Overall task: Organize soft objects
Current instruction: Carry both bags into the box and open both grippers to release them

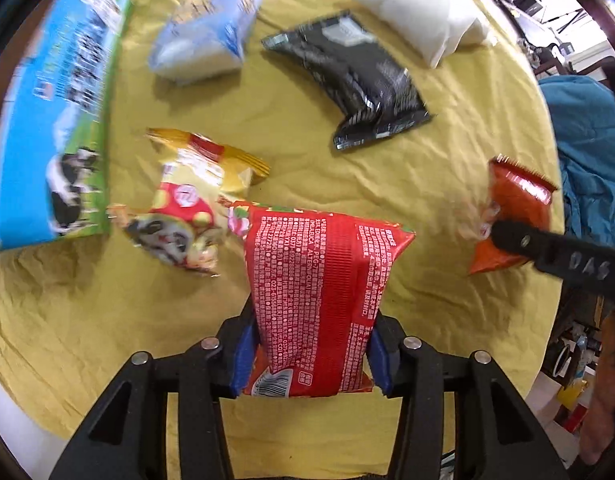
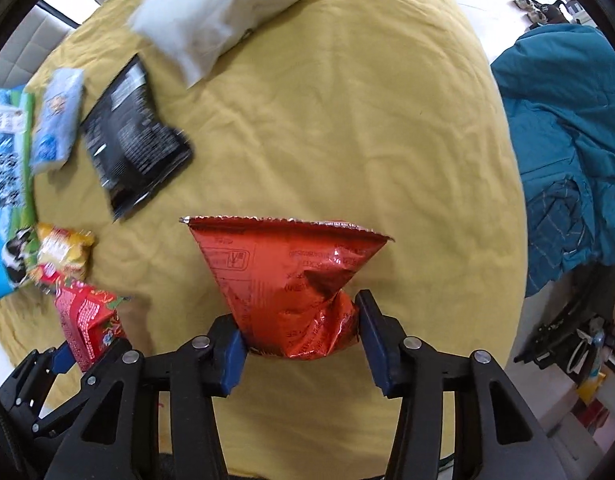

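My left gripper (image 1: 309, 356) is shut on a red printed packet (image 1: 319, 292) and holds it above the yellow cloth (image 1: 307, 152). The packet also shows in the right wrist view (image 2: 87, 320). My right gripper (image 2: 301, 340) is shut on an orange-red foil snack bag (image 2: 291, 280), crumpled at its lower end. In the left wrist view that bag (image 1: 511, 208) hangs at the right, clamped by the right gripper's fingers (image 1: 563, 256). On the cloth lie a yellow-red snack bag (image 1: 195, 196), a black pouch (image 1: 355, 80), a light blue tissue pack (image 1: 207, 28) and a white pillow-like bag (image 1: 419, 8).
A blue-green carton with a cow picture (image 1: 55, 120) stands at the left edge of the cloth. A teal jacket (image 2: 567, 140) lies off the right side. Clutter sits on the floor at lower right (image 2: 579, 352).
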Tool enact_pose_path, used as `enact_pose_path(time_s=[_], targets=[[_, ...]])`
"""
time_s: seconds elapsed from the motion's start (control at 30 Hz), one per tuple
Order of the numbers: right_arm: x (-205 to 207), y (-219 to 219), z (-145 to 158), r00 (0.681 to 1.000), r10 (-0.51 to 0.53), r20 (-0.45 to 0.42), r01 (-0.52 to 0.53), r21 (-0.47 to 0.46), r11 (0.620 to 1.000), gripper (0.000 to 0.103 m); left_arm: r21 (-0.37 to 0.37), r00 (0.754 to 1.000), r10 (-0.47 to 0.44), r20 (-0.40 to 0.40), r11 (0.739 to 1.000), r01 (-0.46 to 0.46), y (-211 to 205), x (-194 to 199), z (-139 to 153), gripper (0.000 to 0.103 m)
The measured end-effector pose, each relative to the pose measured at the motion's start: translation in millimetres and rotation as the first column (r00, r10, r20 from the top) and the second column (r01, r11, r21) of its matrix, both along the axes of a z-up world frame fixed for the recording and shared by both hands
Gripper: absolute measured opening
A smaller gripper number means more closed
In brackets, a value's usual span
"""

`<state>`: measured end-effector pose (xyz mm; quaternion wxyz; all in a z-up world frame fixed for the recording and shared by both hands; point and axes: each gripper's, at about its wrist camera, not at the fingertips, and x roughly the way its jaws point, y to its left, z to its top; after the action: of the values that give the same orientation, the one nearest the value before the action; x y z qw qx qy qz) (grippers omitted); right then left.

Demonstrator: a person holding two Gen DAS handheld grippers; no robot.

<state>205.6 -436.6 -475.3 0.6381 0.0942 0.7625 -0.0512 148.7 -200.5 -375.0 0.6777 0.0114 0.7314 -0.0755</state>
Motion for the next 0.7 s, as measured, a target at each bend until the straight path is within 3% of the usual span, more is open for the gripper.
enact_pose_path(time_s=[0.3,0.57,0.7], targets=[[-26,29,74,0.995,0.027,0.101,-0.035,0.085,0.996,0.051,-0.026,0.985,0.041,0.168,0.999,-0.038,34,-10,99,0.044],[-21,111,180,0.969,0.087,0.233,-0.12,0.129,0.984,0.051,-0.065,0.941,0.112,0.319,0.993,-0.096,111,13,144,0.043],[-9,152,216,0.951,0.115,0.286,-0.16,0.141,0.977,0.051,-0.085,0.918,0.135,0.373,0.99,-0.111,155,25,171,0.043]])
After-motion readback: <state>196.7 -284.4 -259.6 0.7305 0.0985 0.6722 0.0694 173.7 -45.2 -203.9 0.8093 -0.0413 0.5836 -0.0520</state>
